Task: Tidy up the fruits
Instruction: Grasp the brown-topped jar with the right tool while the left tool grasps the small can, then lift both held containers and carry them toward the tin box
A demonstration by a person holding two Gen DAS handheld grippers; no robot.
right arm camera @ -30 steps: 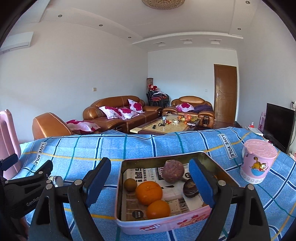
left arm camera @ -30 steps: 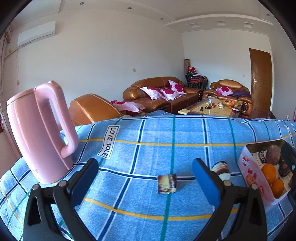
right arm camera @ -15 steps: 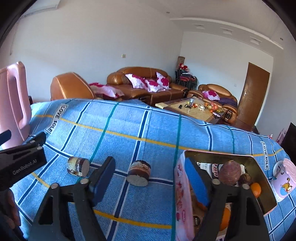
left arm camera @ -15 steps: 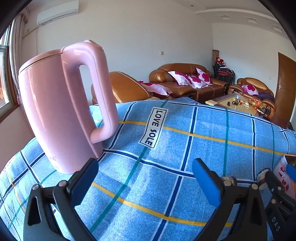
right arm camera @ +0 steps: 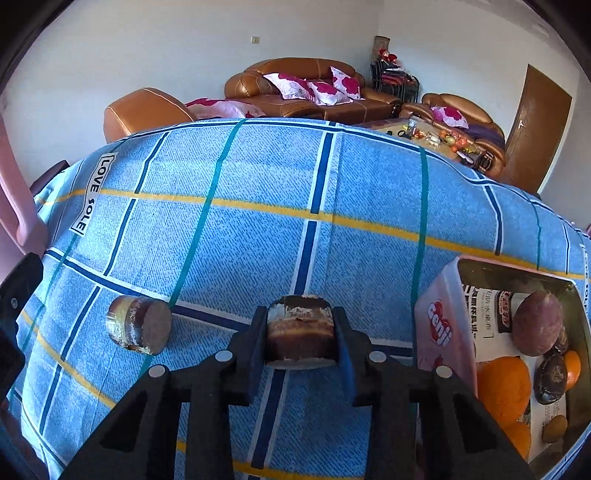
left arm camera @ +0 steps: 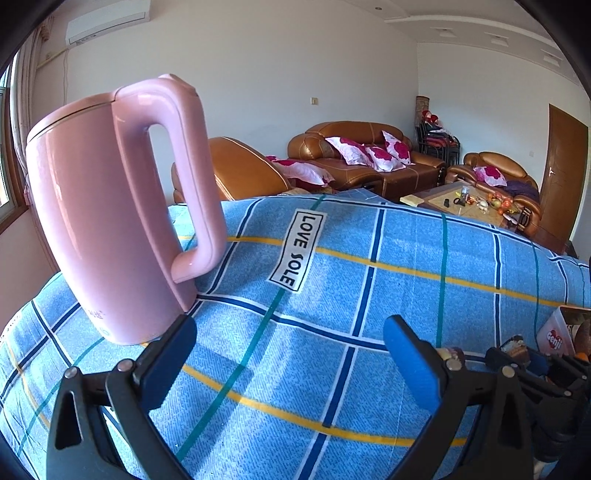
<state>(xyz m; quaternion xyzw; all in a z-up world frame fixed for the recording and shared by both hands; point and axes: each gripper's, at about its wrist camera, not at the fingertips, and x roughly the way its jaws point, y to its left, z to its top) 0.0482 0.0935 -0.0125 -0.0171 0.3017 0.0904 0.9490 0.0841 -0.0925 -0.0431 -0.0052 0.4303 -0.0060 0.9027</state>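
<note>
Left wrist view, left to right. A window edge and curtain occupy the far left of the frame, with a wall-mounted air conditioner at upper left. A pink kettle stands upright on the blue plaid tablecloth at left, handle facing right. The left gripper is spread wide over bare cloth at the bottom of the frame, grasping nothing; its left finger tip lies just beside the kettle base. A "LOVE SOLE" label is printed on the cloth at centre. Behind the table edge: a brown leather armchair, a sofa with pink-flowered cushions, a low coffee table carrying small items, and a wooden door at right.

Right wrist view, left to right. The kettle's handle shows at the far left edge. A short brown cylindrical item lies on its side on the cloth at lower left, clear of both tools. At bottom centre the right gripper is clamped on a second brown cylindrical item, both pads pressed against its sides; whether it rests on the cloth cannot be determined. At right, a pink tin lined with printed paper holds oranges, a purple-brown round fruit, dark fruits and a small brown one. The tin stands just beside the gripper's right finger.
</note>
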